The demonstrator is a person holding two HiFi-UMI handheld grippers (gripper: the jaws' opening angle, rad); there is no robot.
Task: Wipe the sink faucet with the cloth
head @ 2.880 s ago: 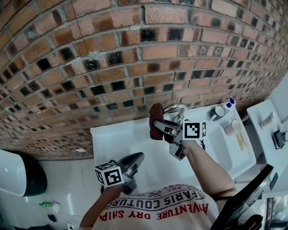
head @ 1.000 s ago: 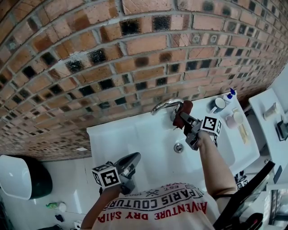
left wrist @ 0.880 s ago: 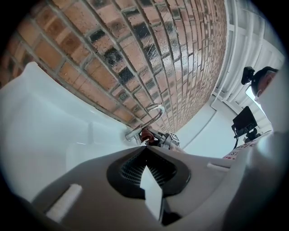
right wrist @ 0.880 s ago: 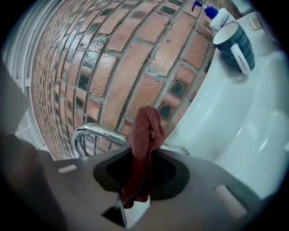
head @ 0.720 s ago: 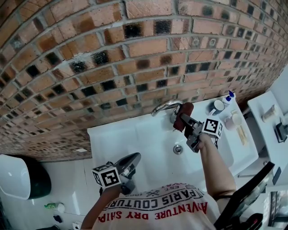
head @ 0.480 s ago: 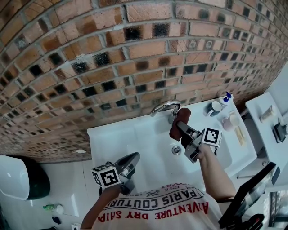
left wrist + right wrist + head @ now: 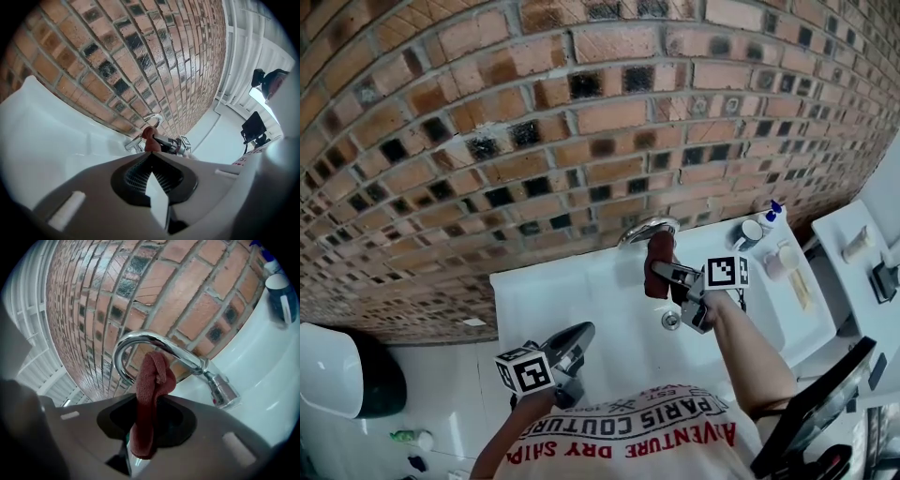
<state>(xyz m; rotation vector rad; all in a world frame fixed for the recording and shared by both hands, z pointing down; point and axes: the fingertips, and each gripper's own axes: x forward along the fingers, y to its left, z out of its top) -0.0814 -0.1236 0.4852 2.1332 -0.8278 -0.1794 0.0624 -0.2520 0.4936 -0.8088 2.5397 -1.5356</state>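
A chrome faucet (image 7: 645, 227) arches out from the brick wall over the white sink (image 7: 572, 291). My right gripper (image 7: 662, 272) is shut on a dark red cloth (image 7: 657, 255), which it holds just in front of the spout. In the right gripper view the cloth (image 7: 151, 385) stands up from the gripper (image 7: 147, 405), and its top reaches the underside of the faucet arch (image 7: 154, 339). My left gripper (image 7: 577, 337) hangs low at the sink's front edge, shut and holding nothing. In the left gripper view it (image 7: 151, 157) points at the faucet (image 7: 152, 121) from far off.
A dark cup (image 7: 751, 231) and a blue-capped bottle (image 7: 777, 214) stand at the sink's back right corner. Pale soap items (image 7: 783, 259) lie on its right rim. The drain (image 7: 671, 322) sits below the right gripper. A brick wall (image 7: 534, 112) rises behind, and a white fixture (image 7: 333, 361) is at far left.
My right gripper carried the cloth leftwards from beside the faucet's base to below the spout arch. The left gripper stayed where it was.
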